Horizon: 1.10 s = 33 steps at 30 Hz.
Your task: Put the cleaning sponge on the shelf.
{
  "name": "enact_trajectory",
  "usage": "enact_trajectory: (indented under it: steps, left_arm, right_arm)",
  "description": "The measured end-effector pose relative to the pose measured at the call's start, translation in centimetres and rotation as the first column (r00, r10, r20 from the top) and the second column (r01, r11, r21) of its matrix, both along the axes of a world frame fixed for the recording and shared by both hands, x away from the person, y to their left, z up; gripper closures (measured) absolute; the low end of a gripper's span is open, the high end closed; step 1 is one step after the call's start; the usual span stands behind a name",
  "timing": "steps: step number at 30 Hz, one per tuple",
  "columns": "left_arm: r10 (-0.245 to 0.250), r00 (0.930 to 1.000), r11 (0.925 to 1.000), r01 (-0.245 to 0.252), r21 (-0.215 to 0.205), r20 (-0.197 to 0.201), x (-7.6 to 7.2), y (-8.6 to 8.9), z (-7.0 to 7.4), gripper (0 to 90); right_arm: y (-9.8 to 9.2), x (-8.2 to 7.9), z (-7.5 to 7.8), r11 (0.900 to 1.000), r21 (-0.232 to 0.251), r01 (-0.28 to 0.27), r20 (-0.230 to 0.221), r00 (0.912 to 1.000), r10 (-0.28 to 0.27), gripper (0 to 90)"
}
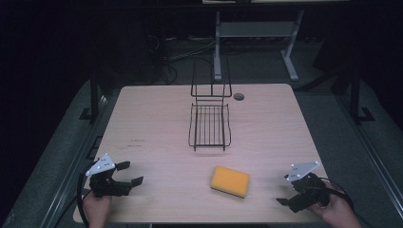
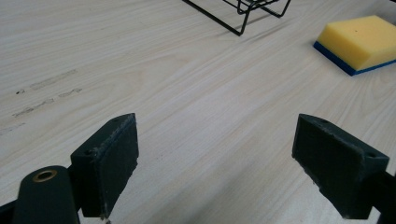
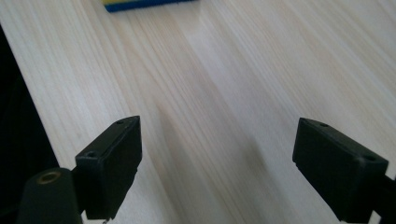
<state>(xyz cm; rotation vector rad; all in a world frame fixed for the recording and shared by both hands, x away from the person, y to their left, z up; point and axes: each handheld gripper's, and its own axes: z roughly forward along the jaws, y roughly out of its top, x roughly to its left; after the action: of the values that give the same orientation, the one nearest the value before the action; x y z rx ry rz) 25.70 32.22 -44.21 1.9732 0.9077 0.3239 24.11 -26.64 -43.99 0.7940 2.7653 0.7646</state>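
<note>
Nothing started, by my reading: your left gripper at lower left and right gripper at lower right hold their fingers wide apart and empty, the sponge lies lower centre on the tabletop, outside the wire rack.

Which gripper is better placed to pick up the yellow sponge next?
Probably the right gripper: the sponge lies right of the table's middle, nearer to it than to the left gripper. Both are open and empty, over bare table.
</note>
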Motion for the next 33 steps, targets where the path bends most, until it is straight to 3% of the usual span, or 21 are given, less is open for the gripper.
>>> enact_trajectory:
  steps: [13, 23, 33]
  left_arm:
    - [-0.002, 1.0, 1.0, 0.002, 0.007, 0.005, -0.2, 0.0, 0.1, 14.1]
    - [0.004, 1.0, 1.0, -0.004, -0.001, 0.006, -0.1, 0.1, 0.1, 14.1]
    - [-0.001, 1.0, 1.0, 0.001, -0.001, 0.008, -0.2, 0.0, 0.1, 14.1]
  right_arm:
    - [1.8, 0.6, 0.8, 0.998, -0.003, -0.058, 0.015, 0.9982, 0.058, 15.3]
    - [4.3, 0.8, 0.8, 0.992, -0.007, -0.126, 0.01, 0.992, 0.126, 15.3]
    - [5.5, 1.2, 1.2, 0.991, 0.015, -0.135, 0.003, 0.9909, 0.135, 15.3]
